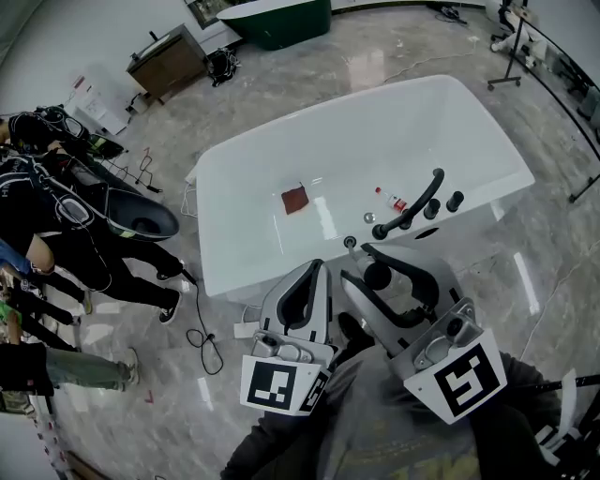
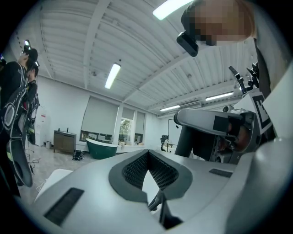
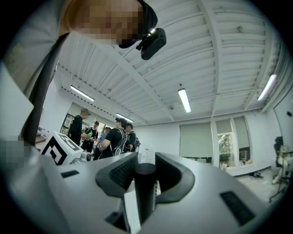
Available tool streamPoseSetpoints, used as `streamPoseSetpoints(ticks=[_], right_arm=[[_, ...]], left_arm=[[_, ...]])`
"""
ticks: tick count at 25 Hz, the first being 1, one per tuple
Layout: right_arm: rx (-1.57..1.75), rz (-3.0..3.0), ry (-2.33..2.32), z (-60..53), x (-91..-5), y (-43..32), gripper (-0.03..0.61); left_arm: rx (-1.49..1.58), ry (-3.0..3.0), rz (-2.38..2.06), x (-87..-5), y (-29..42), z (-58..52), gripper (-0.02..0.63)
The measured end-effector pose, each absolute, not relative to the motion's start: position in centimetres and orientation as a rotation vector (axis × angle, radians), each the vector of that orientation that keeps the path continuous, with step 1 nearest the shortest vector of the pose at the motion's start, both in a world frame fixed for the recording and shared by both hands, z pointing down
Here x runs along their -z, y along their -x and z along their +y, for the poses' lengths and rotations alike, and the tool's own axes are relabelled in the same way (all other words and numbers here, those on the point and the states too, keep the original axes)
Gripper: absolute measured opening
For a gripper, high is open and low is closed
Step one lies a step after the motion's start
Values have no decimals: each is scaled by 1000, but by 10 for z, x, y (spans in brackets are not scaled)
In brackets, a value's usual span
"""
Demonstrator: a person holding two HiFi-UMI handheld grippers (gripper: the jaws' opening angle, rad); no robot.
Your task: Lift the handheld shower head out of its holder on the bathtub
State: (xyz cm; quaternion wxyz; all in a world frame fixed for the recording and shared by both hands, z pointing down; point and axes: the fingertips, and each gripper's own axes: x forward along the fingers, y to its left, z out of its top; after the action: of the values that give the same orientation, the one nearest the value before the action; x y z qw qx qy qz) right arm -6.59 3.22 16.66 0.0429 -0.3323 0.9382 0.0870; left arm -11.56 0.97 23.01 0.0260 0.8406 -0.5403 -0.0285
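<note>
The white bathtub [image 1: 281, 159] fills the middle of the head view, with a black spout [image 1: 412, 204] and two black knobs [image 1: 442, 204] on its near rim. A small chrome holder [image 1: 351, 242] sits on that rim. My right gripper [image 1: 366, 266] is just in front of it, shut on the black shower head handle [image 1: 379, 276], which stands upright between the pads [image 3: 114, 173] in the right gripper view [image 3: 145, 192]. My left gripper [image 1: 307, 281] hovers beside it to the left, jaws together with nothing between them [image 2: 149, 176].
A red-brown cloth [image 1: 295, 199] and a small bottle [image 1: 392, 199] lie inside the tub. Several people [image 1: 56, 234] stand on the marble floor to the left, with cables nearby. A green tub [image 1: 277, 19] and a wooden cabinet [image 1: 169, 61] stand at the back.
</note>
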Motion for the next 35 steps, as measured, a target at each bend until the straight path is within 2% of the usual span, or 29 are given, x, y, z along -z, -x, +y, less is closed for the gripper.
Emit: streamPoseSetpoints(ticks=[35], right_arm=[[-227,2901,995,6,-179,80,126]], left_arm=[[59,-2587,-1677,-234,124,-7,2]])
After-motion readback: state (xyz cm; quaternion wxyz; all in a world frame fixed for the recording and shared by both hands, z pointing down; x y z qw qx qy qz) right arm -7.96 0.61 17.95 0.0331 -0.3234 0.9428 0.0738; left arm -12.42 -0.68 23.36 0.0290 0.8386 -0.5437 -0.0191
